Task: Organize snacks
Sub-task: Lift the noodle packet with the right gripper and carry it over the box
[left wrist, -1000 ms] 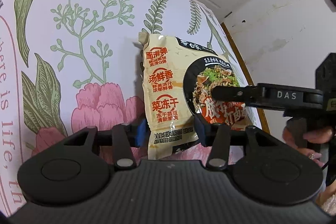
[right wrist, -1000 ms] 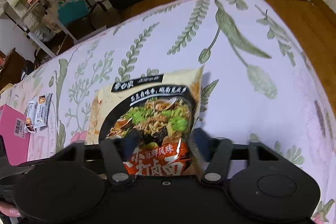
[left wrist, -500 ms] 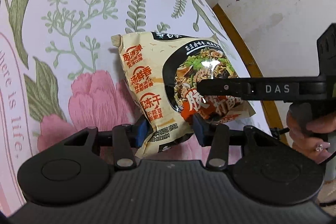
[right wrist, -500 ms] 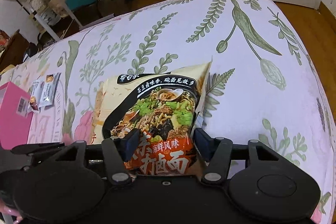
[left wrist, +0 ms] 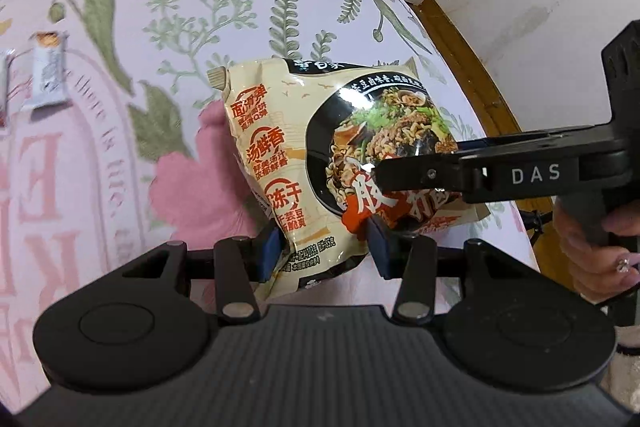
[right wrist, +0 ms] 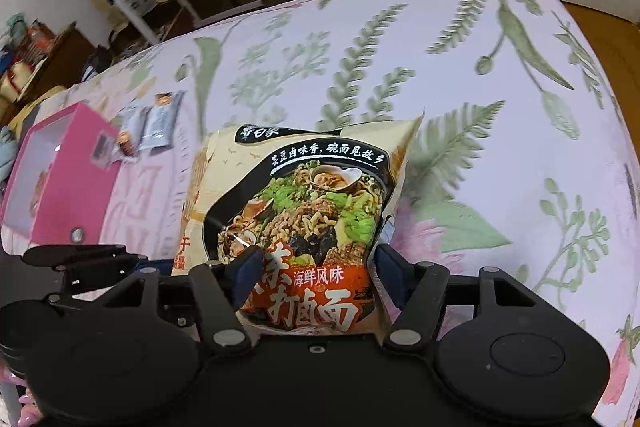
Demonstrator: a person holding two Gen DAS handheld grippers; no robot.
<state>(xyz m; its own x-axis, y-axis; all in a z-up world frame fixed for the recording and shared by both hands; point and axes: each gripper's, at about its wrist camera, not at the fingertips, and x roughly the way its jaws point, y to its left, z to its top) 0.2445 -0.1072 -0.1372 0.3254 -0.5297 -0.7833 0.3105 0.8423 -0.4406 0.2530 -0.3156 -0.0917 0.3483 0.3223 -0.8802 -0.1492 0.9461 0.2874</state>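
Note:
A beige instant noodle packet (left wrist: 320,147) with a black bowl picture hangs tilted above the floral bed cover (left wrist: 168,7). My left gripper (left wrist: 324,251) is shut on its lower edge, blue pads pressing both sides. In the right wrist view the same packet (right wrist: 304,195) sits between the pads of my right gripper (right wrist: 316,271). Those pads touch its red bottom part, and the jaws are opening. One of the right gripper's fingers (left wrist: 424,173) crosses the front of the packet from the right, held by a person's hand (left wrist: 592,247).
A pink box (right wrist: 60,179) stands on the cover at the left, with small grey snack sachets (right wrist: 148,127) beside it; one sachet (left wrist: 48,71) also shows in the left wrist view. Beyond the bed are a wooden floor (right wrist: 616,39), a white door and cluttered shelves.
Both grippers have risen with the noodle packet, which now hangs higher above the cover. The views have swung so that the sachets and the pink box show more fully at the left.

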